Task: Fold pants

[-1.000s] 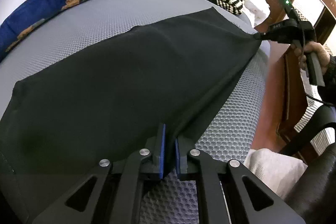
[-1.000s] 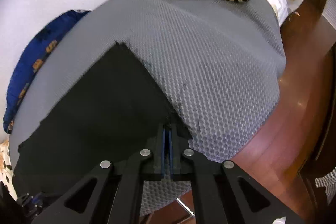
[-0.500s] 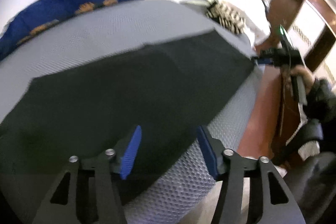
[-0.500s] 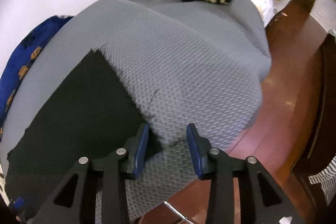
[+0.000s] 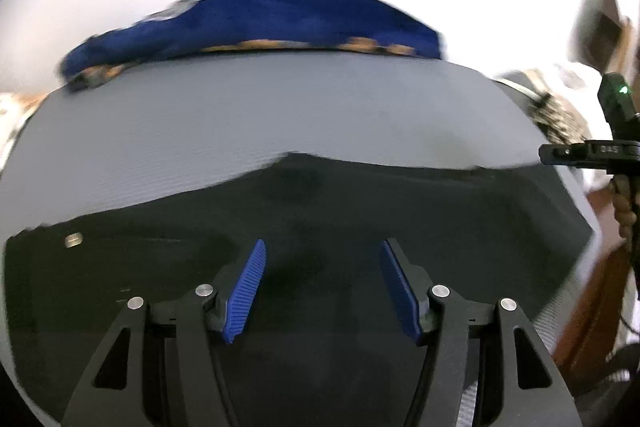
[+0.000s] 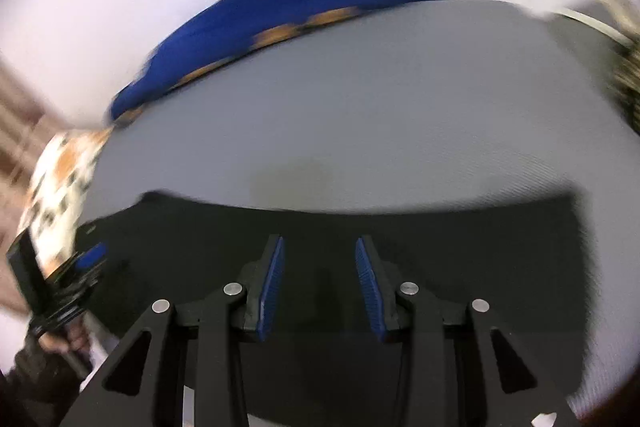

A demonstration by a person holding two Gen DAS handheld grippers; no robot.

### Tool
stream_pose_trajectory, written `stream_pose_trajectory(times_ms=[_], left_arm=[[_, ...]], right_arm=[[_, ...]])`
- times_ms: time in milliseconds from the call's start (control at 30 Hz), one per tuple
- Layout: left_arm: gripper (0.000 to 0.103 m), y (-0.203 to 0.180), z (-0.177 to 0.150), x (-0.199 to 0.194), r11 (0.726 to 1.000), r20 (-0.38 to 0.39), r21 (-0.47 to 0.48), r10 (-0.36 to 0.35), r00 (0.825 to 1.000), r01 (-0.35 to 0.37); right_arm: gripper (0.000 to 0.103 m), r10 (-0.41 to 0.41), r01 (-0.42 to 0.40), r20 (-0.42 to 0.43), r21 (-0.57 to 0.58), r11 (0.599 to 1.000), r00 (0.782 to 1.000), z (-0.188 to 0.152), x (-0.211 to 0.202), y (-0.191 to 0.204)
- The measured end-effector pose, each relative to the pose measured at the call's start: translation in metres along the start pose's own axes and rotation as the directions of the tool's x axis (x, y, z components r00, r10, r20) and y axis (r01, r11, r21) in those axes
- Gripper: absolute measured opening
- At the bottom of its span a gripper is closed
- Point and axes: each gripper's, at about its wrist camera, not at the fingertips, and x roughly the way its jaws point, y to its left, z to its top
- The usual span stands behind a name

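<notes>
**Both grippers released, between folds**

The black fabric pants (image 5: 360, 219) lie flat on the grey mesh-textured mattress (image 5: 260, 115), spread as a wide dark band along its near side. The left gripper (image 5: 322, 279) is spread wide, nothing between the blue ribbed pads (image 5: 246, 291). The right gripper (image 6: 319, 279) is likewise parted and empty. Both hover over the cloth; contact cannot be told. The pants lie under and ahead of both finger pairs, far edge well beyond the tips. Judged step: regrasp for the next fold. Next move calls for pinching an edge or corner with each gripper. Blue patterned cloth (image 5: 256, 23) sits at the far side; frames are motion-blurred.
</notes>
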Motion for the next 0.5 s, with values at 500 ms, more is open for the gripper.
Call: stream_pose_trajectory(times_ms=[500], left_arm=[[0.060,0.094,-0.023,-0.012,0.979,-0.029,-0.178,0.092,0.995,-0.096]], right_arm=[[0.036,0.231,-0.346,-0.370,-0.284,0.894,0.900,0.051,0.171,0.189]])
